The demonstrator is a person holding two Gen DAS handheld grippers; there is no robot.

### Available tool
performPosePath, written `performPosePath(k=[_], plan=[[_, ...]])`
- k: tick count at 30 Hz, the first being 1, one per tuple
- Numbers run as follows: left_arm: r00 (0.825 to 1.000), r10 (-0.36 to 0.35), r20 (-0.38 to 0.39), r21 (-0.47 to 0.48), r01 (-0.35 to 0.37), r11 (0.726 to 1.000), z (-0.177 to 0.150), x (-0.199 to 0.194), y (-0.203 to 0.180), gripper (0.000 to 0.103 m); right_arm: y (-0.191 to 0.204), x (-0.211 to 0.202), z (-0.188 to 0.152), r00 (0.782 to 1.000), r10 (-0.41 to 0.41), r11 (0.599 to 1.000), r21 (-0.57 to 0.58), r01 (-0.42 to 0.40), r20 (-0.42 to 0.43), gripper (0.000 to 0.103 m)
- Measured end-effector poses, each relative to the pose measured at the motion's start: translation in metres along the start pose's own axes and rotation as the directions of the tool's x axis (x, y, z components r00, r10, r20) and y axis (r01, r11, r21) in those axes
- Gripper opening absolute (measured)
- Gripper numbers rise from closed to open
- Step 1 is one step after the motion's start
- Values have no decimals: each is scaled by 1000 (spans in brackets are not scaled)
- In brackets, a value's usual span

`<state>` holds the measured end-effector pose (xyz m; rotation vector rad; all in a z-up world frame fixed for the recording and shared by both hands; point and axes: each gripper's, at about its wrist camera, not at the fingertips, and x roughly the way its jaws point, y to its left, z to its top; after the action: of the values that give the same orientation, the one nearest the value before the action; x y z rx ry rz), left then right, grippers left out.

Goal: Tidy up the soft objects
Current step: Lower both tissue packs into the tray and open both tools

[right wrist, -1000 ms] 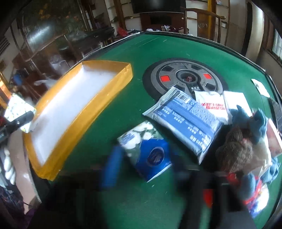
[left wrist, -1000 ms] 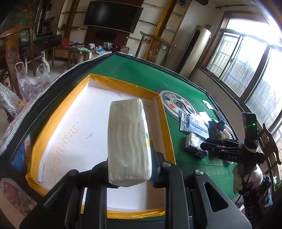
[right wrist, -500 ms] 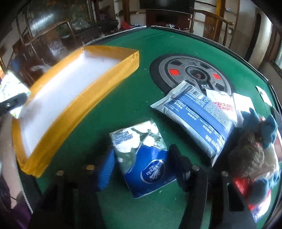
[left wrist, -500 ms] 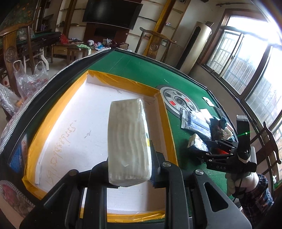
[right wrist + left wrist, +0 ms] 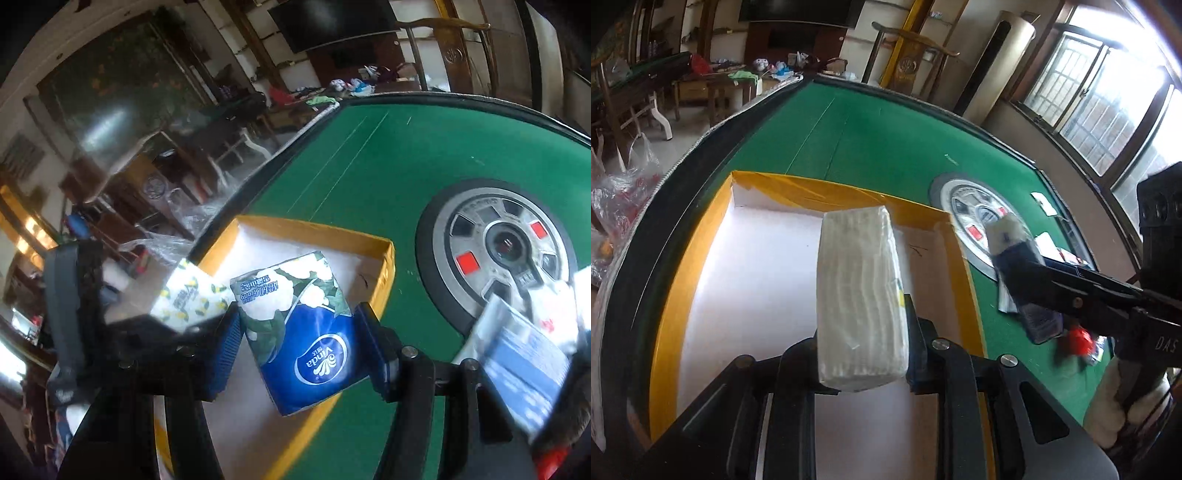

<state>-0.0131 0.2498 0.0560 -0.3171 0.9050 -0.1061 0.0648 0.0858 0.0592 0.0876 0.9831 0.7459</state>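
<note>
My left gripper point(image 5: 862, 354) is shut on a white tissue pack point(image 5: 860, 291) and holds it above the white floor of a yellow-rimmed box point(image 5: 812, 188). My right gripper point(image 5: 299, 328) is shut on a blue Vinda tissue pack point(image 5: 306, 332) and holds it in the air over the box's right rim point(image 5: 384, 273). The right gripper with its pack also shows in the left wrist view point(image 5: 1015, 258), to the right of the box. The left gripper's pack shows in the right wrist view point(image 5: 188, 295), over the box.
The box sits on a green felt table point(image 5: 871, 136) with a round dice hub point(image 5: 502, 243) in its middle. Blue-and-white packets point(image 5: 517, 358) lie at the right, near a brown plush toy point(image 5: 569, 410). Chairs and plastic bags stand beyond the table's left edge.
My right gripper has shut on the blue Vinda pack, lifted it off the felt and carried it left to the box. My left gripper has moved further over the box with its white pack.
</note>
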Motion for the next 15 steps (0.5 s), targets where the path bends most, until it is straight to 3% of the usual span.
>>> performPosePath(k=[3, 6, 11, 15], plan=[[1000, 20, -15, -6, -20, 1000, 9, 21, 9, 21, 0, 24, 10, 999, -45, 999, 18, 45, -29, 57], [999, 10, -39, -32, -11, 999, 13, 38, 18, 33, -2, 33, 13, 996, -90, 994, 55, 91, -22, 60], [996, -70, -60, -105, 63, 992, 16, 48, 29, 35, -11, 32, 11, 998, -67, 995, 77, 68, -14, 60], [998, -55, -33, -138, 50, 989, 18, 38, 35, 35, -16, 19, 10, 997, -60, 994, 97, 55, 41, 61]])
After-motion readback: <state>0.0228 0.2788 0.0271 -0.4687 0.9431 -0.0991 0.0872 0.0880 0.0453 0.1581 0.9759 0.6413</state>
